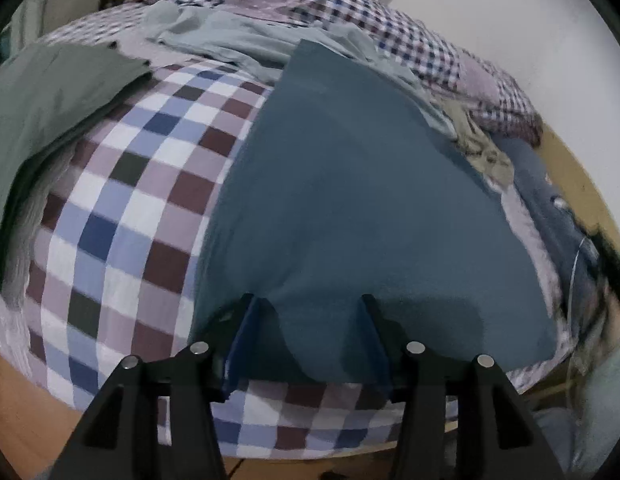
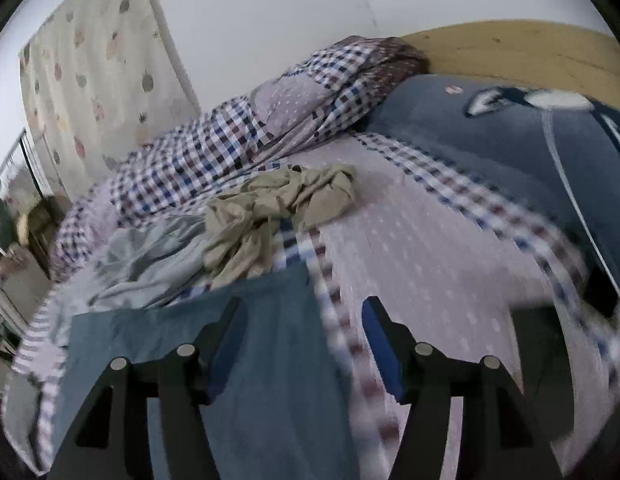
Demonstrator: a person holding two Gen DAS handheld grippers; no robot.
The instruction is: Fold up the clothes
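Note:
A teal-blue garment (image 1: 349,200) lies folded flat on the checked bedsheet (image 1: 122,208). My left gripper (image 1: 310,300) stands open just above the garment's near edge, nothing between its fingers. In the right wrist view the same teal garment (image 2: 254,360) fills the lower left, and my right gripper (image 2: 302,304) is open over its right edge and the sheet, holding nothing. A crumpled khaki garment (image 2: 278,204) and a pale grey-blue garment (image 2: 150,256) lie farther back on the bed. A grey-green garment (image 1: 42,104) lies at the left in the left wrist view.
A bunched checked quilt (image 2: 214,148) runs along the wall side. A dark blue blanket (image 2: 509,140) lies by the wooden headboard (image 2: 529,52). A dotted curtain (image 2: 98,60) hangs at the back left. The wooden bed frame (image 1: 26,392) shows at the near edge.

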